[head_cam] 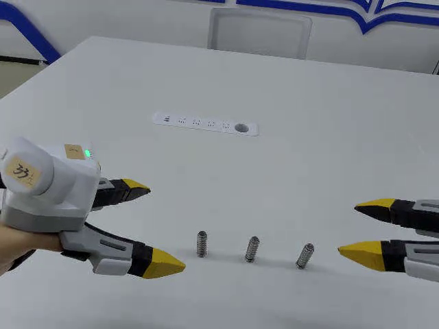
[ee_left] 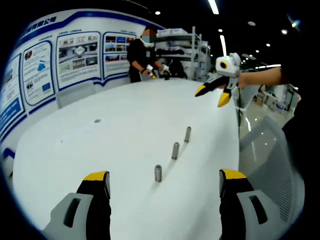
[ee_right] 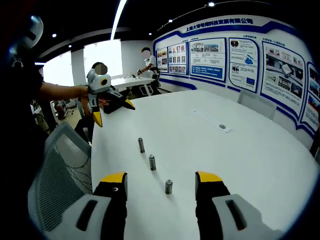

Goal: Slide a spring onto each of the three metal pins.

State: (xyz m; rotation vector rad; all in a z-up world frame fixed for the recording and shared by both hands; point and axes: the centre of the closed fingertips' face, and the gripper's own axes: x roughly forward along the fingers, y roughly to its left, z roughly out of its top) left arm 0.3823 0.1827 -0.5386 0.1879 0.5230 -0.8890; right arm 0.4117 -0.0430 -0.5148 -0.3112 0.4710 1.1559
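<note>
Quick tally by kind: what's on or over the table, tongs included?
Springs: 3, upright in a row
Power strip: 1
Tongs: 2, left tongs and right tongs, both open
Total: 6

The counter (head_cam: 329, 171) is white, matte and broad. A white power strip (head_cam: 205, 124) lies flat on its far half, long axis running left to right. On the near side, three springs stand on end in a left-to-right row, well apart from the strip and not touching each other: left spring (head_cam: 202, 244), middle spring (head_cam: 252, 249), right spring (head_cam: 305, 256).
</note>
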